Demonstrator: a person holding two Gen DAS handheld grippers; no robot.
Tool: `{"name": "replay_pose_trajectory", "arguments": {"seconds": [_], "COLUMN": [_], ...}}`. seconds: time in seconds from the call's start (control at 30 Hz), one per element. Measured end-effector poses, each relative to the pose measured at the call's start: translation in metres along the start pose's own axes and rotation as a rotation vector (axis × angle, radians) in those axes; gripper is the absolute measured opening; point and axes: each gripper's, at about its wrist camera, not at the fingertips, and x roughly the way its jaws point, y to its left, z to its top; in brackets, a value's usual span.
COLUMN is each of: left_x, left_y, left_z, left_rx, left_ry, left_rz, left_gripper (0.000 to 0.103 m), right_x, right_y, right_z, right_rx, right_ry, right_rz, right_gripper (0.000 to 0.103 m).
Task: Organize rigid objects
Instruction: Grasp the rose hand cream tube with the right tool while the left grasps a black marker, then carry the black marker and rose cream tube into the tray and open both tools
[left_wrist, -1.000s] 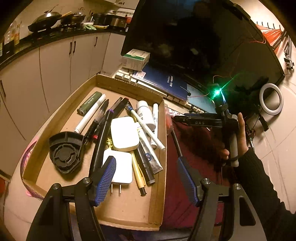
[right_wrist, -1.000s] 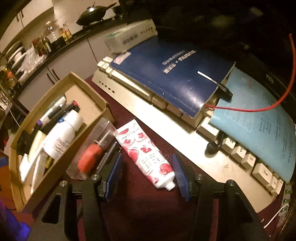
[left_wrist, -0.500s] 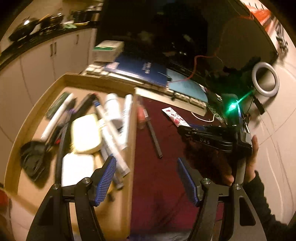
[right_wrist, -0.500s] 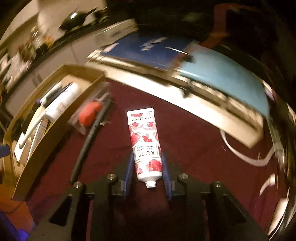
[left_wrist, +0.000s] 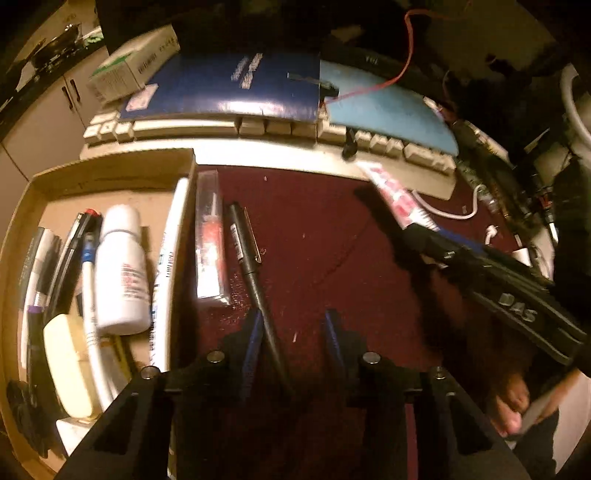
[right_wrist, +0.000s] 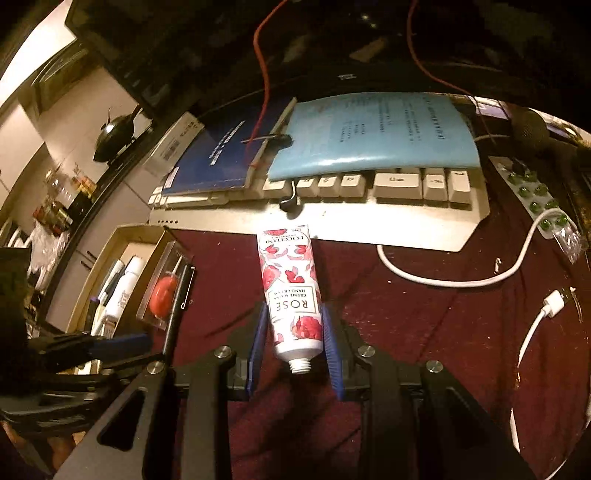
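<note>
Hand-cream tube (right_wrist: 291, 295) lies lengthwise between right gripper (right_wrist: 293, 349); neck toward camera.

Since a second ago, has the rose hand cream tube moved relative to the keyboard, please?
Yes. The hand cream tube has swung around: its neck now points away from the keyboard and sits between the right claw pads.

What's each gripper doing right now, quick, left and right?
Left gripper: closing, black pen between its jaws, not yet clamped.
Right gripper: closed on the rose hand cream tube.
</note>
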Motion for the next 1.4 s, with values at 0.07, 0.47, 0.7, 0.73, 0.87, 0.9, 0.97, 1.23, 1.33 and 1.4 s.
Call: {"name": "replay_pose_trajectory", "arguments": {"seconds": [0.07,0.47,0.7,0.73,0.87,0.9,0.97,1.23,1.33,1.4], "left_x": [0.006,-0.005,0.0,-0.002,-0.026,-0.032,-0.05,-0.117,-0.138,-0.149], "left_y": [0.002,-0.014,-0.024,-0.027,-0.018,-0.013,-0.002,0.056,0.092,0.118], "left_z": [0.003,-0.035,-0.027,-0.031,-0.042,-0.044,-0.048,-0.074,-0.082,-0.086], "left_rx": [-0.005,0.107,0.146,0.156,0.096,0.072,0.024,-0.102,-0.168,-0.218], "left_ry": [0.015,0.016,-0.045,-0.051,-0.081,-0.086,-0.116,-0.244,-0.299,-0.336], "left_rz": [0.021,0.036,0.106,0.108,-0.042,-0.082,-0.181,-0.309,-0.271,-0.237], "left_gripper": [0.033,0.009,0.009,0.009,0.009,0.009,0.008,0.008,0.008,0.008], "right_x": [0.0,0.01,0.016,0.017,0.014,0.013,0.012,-0.002,-0.011,-0.019], "right_y": [-0.001,0.008,0.014,0.014,0.016,0.018,0.022,0.042,0.051,0.064], "right_z": [0.0,-0.003,-0.007,-0.008,-0.008,-0.007,-0.008,-0.011,-0.009,-0.007], "right_rx": [0.011,-0.005,-0.034,-0.036,-0.043,-0.048,-0.069,-0.15,-0.143,-0.14], "right_ry": [-0.002,0.019,0.035,0.036,0.038,0.031,0.017,-0.044,-0.046,-0.043], "right_rz": [0.006,0.025,0.018,0.018,0.035,0.038,0.04,0.104,0.143,0.172], "right_gripper": [0.029,0.029,0.029,0.029,0.029,0.029,0.029,0.028,0.028,0.028]}}
